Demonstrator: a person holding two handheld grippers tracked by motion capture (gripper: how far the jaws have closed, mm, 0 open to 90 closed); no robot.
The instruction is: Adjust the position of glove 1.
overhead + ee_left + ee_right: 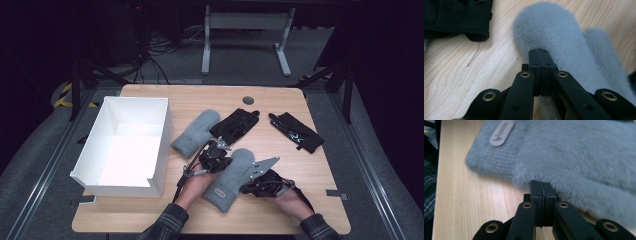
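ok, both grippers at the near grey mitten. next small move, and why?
Probably lift the near mitten slightly. The left gripper and right gripper each look shut at its furry edge, while it lies flat on the table; the white box stands open to the left.

The high view looks down over the table (300, 165) — both gripper views sit close, sharing the grey mitten (231, 176).

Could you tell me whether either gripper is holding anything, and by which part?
Both grippers, left and right, are shut at the edge of the near grey mitten; whether fur is pinched cannot be told.
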